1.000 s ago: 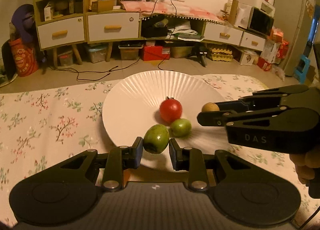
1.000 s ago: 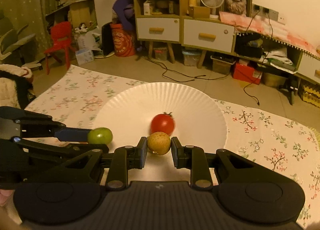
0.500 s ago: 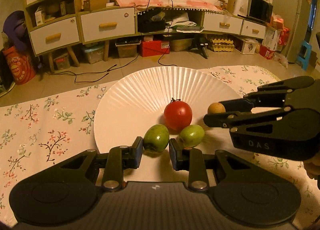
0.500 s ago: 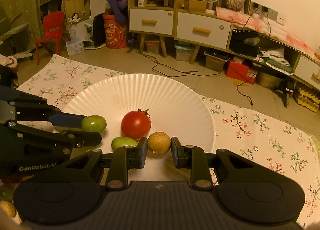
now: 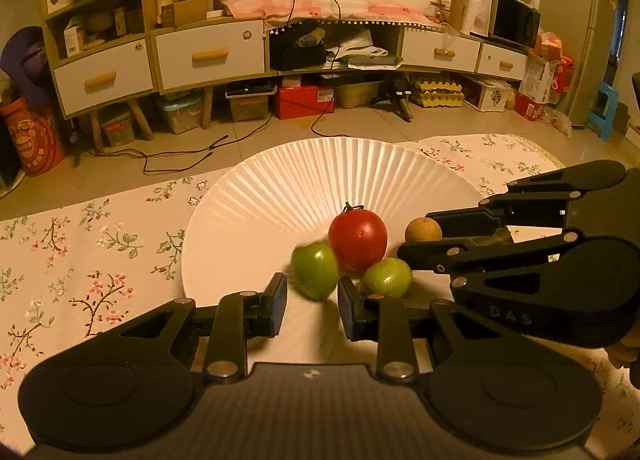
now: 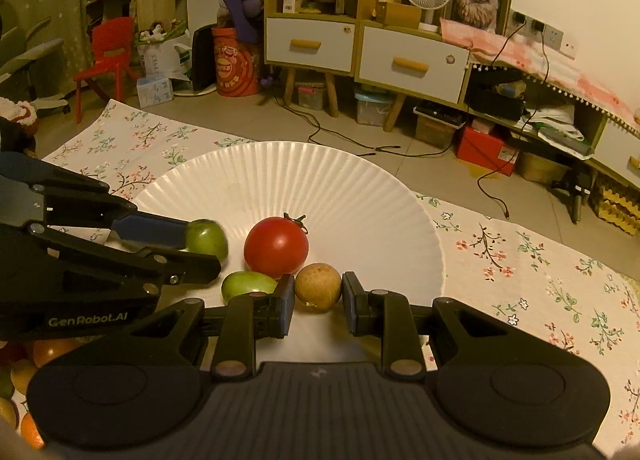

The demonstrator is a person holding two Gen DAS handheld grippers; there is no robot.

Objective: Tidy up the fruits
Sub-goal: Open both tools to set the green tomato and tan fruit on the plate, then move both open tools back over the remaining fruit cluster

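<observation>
- Left wrist view: left tongs [image 5: 312, 296] clenched on a green fruit [image 5: 315, 275], blurred, now over the white plate [image 5: 280, 188] at 7 o'clock of the red tomato [image 5: 357, 239]; a second ago it hung nearer the plate's near edge. Second green fruit [image 5: 387, 278] rests at the tomato's 5 o'clock. "DAS" reads on the right tongs [image 5: 416, 238].
- Right wrist view: right tongs [image 6: 318, 294] grasp a brown fruit [image 6: 318, 287], carried in beside the tomato [image 6: 276, 247]. Judged: both ready to set down. "GenRobot.AI" reads on the left tongs [image 6: 202, 248].

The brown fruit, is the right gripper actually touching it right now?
Touching. In the right wrist view the right gripper has both pads pressed against the sides of the brown fruit, with no gap on either side, just above the white plate.
</observation>
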